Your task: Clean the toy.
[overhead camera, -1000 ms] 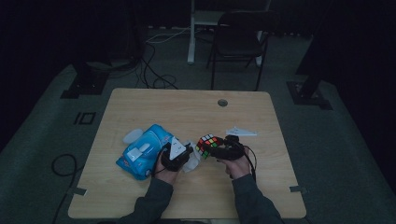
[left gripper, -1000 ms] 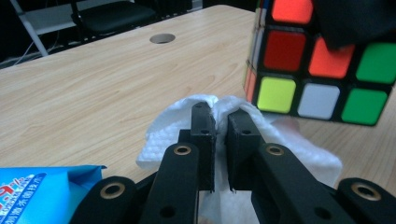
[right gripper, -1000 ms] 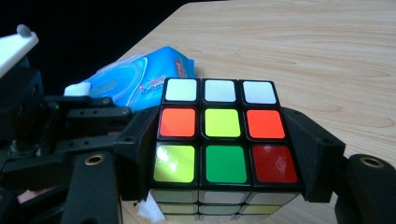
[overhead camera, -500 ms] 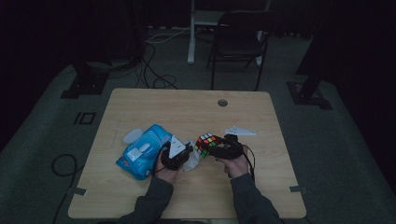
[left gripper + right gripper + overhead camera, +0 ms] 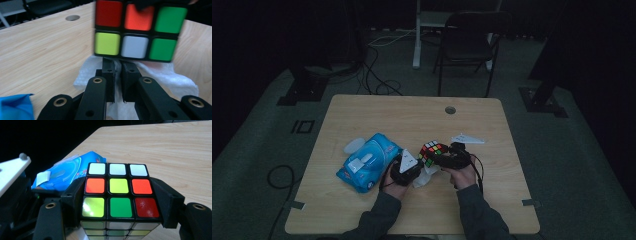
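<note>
Right gripper view shows the scrambled, multicoloured plastic puzzle cube at centre frame, clamped between the right gripper's black jaws and lifted off the wooden table. In the left gripper view, the left gripper pinches a crumpled white wipe just under the cube, jaws nearly together. Judging by this, wiping is underway; most faces probably remain. A blue wipes packet lies centre-left in the high view.

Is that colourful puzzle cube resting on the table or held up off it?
Held up: the right gripper clamps the cube between its jaws, above the white wipe.
</note>
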The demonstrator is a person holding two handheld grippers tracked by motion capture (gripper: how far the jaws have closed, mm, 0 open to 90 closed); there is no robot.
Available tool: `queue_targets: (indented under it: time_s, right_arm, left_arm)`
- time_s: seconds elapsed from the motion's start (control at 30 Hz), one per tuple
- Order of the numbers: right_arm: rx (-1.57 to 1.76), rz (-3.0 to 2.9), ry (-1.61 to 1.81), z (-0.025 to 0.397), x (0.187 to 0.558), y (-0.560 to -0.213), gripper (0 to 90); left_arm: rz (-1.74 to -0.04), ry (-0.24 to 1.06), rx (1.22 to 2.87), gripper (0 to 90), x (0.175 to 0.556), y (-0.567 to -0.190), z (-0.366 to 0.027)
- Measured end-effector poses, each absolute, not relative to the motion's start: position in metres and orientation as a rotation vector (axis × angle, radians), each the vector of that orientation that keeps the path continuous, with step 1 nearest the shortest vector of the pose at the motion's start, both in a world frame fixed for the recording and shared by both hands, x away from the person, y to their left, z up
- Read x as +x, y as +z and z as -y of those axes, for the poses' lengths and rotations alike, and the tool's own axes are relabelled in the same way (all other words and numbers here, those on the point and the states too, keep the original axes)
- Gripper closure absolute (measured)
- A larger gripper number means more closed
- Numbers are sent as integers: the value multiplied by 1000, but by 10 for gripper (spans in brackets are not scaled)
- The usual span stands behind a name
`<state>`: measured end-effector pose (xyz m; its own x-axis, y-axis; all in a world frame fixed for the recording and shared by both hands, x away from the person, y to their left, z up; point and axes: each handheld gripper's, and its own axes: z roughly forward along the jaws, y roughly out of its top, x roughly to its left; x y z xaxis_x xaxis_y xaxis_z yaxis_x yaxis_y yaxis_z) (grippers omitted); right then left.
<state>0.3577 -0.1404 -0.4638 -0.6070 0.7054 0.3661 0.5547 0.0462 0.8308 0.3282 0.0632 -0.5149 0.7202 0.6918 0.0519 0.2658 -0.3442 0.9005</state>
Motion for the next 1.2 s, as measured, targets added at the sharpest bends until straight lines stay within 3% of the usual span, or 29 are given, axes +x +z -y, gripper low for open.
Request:
queue_targets:
  time_s: [0.33,1.2]
  right_arm:
    - [1336,-2142,1626,142,361,-463,340]
    - [1328,-2156,1699,149,353,-459,339]
  left_arm:
    - [-657,506,1954,840,316,-516,-46]
    - [-810,559,1841,837,342,-508,-72]
